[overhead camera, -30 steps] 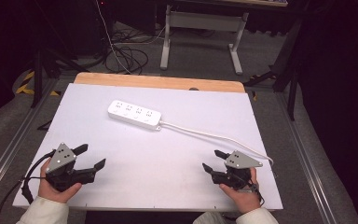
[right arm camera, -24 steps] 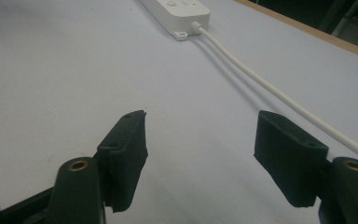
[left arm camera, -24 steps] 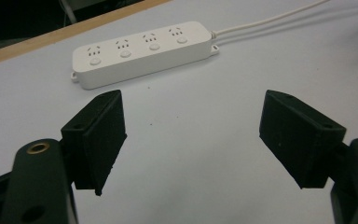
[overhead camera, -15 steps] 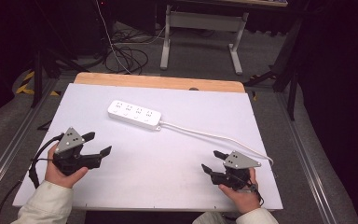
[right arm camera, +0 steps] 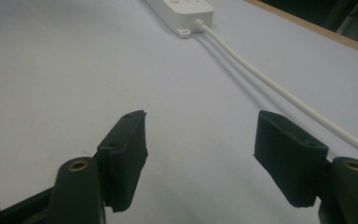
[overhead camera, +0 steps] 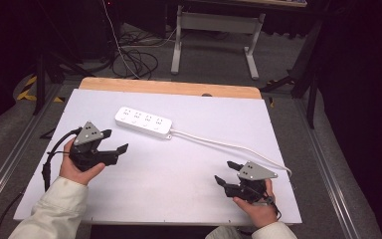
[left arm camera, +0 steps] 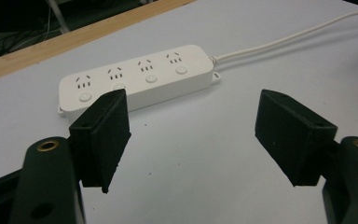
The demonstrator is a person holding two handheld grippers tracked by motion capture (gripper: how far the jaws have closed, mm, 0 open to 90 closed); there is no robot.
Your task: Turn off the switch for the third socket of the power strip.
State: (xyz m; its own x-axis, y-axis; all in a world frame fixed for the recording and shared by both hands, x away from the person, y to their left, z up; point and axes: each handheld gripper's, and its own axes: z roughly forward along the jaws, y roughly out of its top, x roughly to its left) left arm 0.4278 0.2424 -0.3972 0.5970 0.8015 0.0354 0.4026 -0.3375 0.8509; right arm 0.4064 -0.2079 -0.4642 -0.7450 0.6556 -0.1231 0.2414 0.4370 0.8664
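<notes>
A white power strip (overhead camera: 144,122) with several sockets lies flat on the white table top (overhead camera: 189,169), left of centre. Its white cable (overhead camera: 229,144) runs right toward the table's right edge. My left gripper (overhead camera: 115,140) is held open just short of the strip's near-left end, nothing between its jaws. In the left gripper view the strip (left arm camera: 135,81) lies just beyond that gripper (left arm camera: 191,121). My right gripper (overhead camera: 224,172) stands open near the front right. In its own view the right gripper (right arm camera: 200,135) has the cable (right arm camera: 279,88) passing to its right and the strip's end (right arm camera: 186,9) far ahead.
A wooden strip (overhead camera: 169,88) edges the table's far side. Beyond it are a desk frame (overhead camera: 214,30) and loose cables on the floor (overhead camera: 134,55). Metal rails run along both sides of the table.
The left hand has carried its open gripper forward and to the right, toward the power strip. The right gripper has stayed in place.
</notes>
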